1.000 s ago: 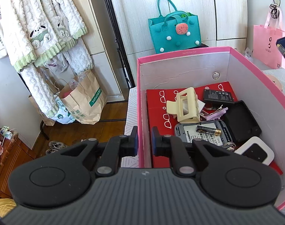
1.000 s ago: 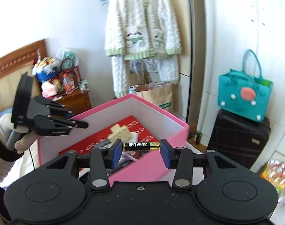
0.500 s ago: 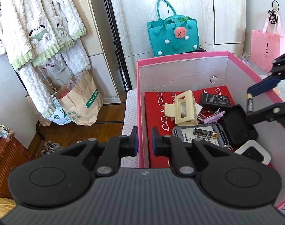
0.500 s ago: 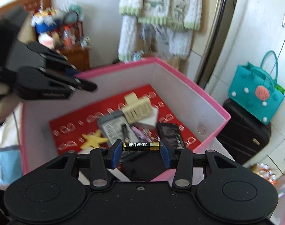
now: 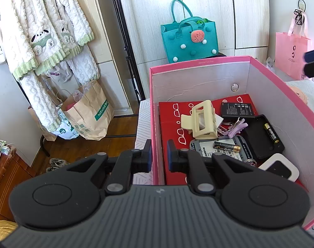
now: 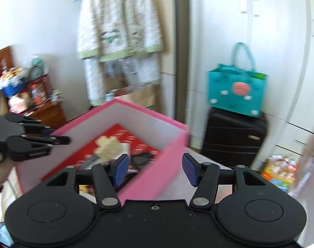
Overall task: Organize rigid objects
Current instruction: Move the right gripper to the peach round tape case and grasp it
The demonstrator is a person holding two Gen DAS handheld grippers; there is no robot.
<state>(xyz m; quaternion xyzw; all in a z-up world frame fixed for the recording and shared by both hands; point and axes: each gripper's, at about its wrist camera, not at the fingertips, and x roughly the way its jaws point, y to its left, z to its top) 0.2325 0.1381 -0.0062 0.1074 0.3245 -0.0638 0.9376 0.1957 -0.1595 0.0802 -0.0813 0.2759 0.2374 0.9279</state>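
While the right gripper (image 6: 155,169) is opening its jaws above the near right edge of the pink box (image 5: 200,62), nothing is staying between its blue pads (image 6: 120,170); only the box rim is showing behind the gap. One battery (image 5: 271,133) is lying inside the box, on a black case (image 5: 260,138) near the right wall, well apart from these fingers. Its long axis is running from the far wall toward the near wall, a little slanted, with the gold end pointing to the far side. A second battery (image 5: 227,146) is lying on a grey device (image 5: 221,150) in the middle of the box floor, its long axis going across from left to right, the gold end to the right.

The left gripper (image 5: 159,158) is clamping the left wall of the box, one pad outside and one inside, fingers nearly together on the thin cardboard. A cream hair clip (image 5: 200,119) is resting on the red lining (image 5: 171,124) toward the far left part of the floor, and a white device (image 5: 280,168) is sitting in the near right corner.

The box is standing on a white patterned surface (image 5: 142,128). Behind it a teal bag (image 5: 190,41) is sitting on a black suitcase (image 6: 233,140), white wardrobe doors (image 5: 204,10) are closing the background, fluffy pyjamas (image 5: 43,31) are hanging on the left, and a paper bag (image 5: 88,113) is standing on the wooden floor
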